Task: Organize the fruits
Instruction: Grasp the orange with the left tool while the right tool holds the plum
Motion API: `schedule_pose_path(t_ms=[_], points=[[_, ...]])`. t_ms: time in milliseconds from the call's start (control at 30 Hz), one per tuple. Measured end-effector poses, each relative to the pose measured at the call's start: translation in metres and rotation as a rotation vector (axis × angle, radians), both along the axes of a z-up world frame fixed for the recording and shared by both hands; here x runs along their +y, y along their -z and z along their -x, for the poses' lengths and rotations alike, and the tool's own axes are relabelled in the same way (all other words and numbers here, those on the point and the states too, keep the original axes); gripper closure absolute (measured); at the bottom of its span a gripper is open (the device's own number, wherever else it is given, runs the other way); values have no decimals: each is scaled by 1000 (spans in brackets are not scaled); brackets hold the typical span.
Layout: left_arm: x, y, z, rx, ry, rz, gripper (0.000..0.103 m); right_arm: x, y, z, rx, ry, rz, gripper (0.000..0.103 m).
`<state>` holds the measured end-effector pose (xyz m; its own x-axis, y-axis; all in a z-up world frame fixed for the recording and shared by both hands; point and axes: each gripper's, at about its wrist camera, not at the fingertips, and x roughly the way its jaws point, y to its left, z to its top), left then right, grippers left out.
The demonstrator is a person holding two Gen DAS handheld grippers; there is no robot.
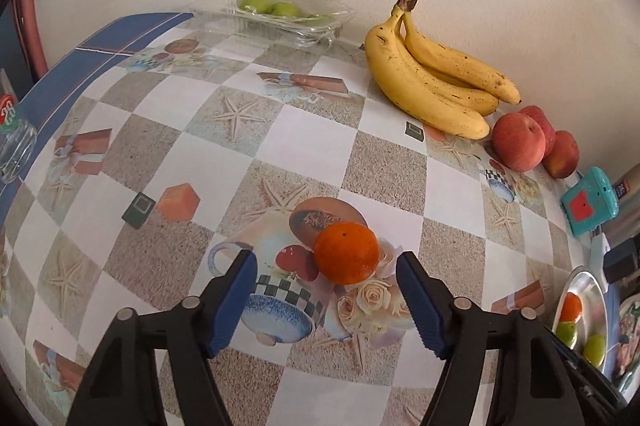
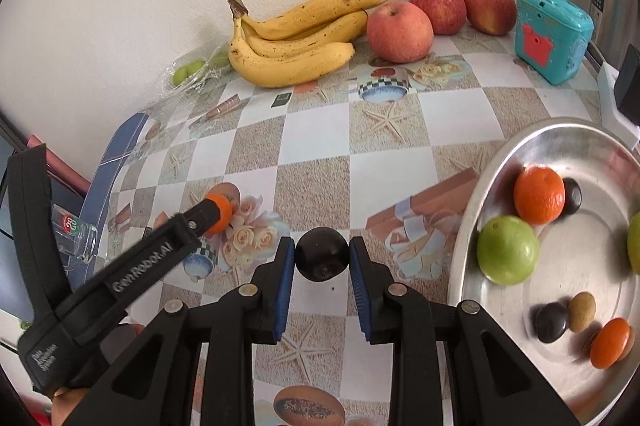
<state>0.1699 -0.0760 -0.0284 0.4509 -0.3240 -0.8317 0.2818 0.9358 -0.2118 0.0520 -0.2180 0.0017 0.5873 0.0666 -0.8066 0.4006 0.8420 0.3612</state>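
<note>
Right claw (image 2: 322, 258) clamped on a dark, glossy round fruit (image 2: 321, 254); left claw (image 1: 326, 268) spread wide around a dimpled orange (image 1: 346, 252).

Orange resting on the patterned, checkered surface (image 1: 312, 130), nearer the right blue ribbed pad (image 1: 420, 300), touching neither. Beside the right claw, a shiny round metal tray (image 2: 472, 226) holding smooth green, orange and dark fruits. By the wall, speckled curved bananas (image 2: 292, 38) and matte red apples (image 2: 400, 31).

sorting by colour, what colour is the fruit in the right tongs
Very dark purple, nearly black: the plum, best seen in the right wrist view.
</note>
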Motion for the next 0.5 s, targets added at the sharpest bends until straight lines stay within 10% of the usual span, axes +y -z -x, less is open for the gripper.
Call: schedule_pose_path(t_ms=[233,500], points=[[0,3,-2,16,35,71,66,-1,3,-7,2,-7,19,74],[1,-6,1,23,21,61,67,0,7,-7,22,-7,18,74]])
